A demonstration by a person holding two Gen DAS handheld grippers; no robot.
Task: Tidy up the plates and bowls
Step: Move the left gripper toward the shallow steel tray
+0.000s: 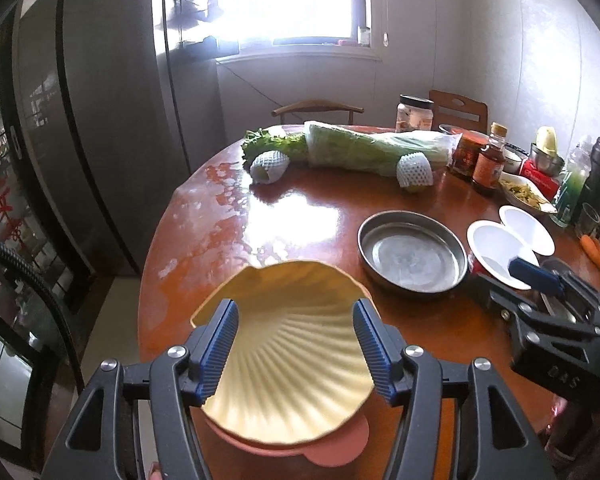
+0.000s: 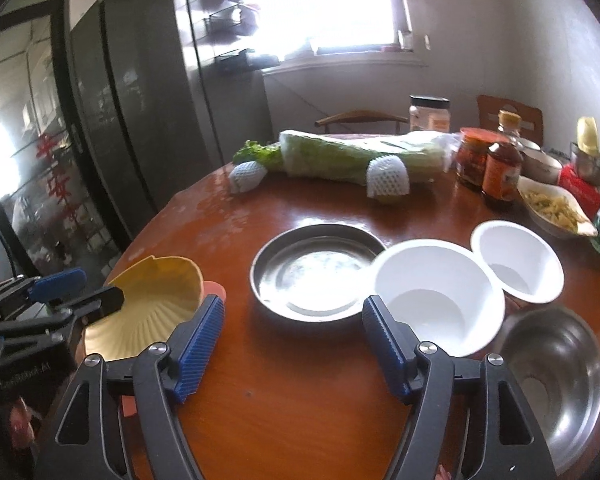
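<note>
On the round wooden table, the yellow shell-shaped plate sits on a pink plate at the near left edge. The left gripper hovers over it with jaws spread wide, gripping nothing. The right gripper is also wide and empty, near the front edge. Just beyond it lies a shallow steel pan, touching a large white bowl; a smaller white bowl and a steel bowl sit toward the right edge.
</note>
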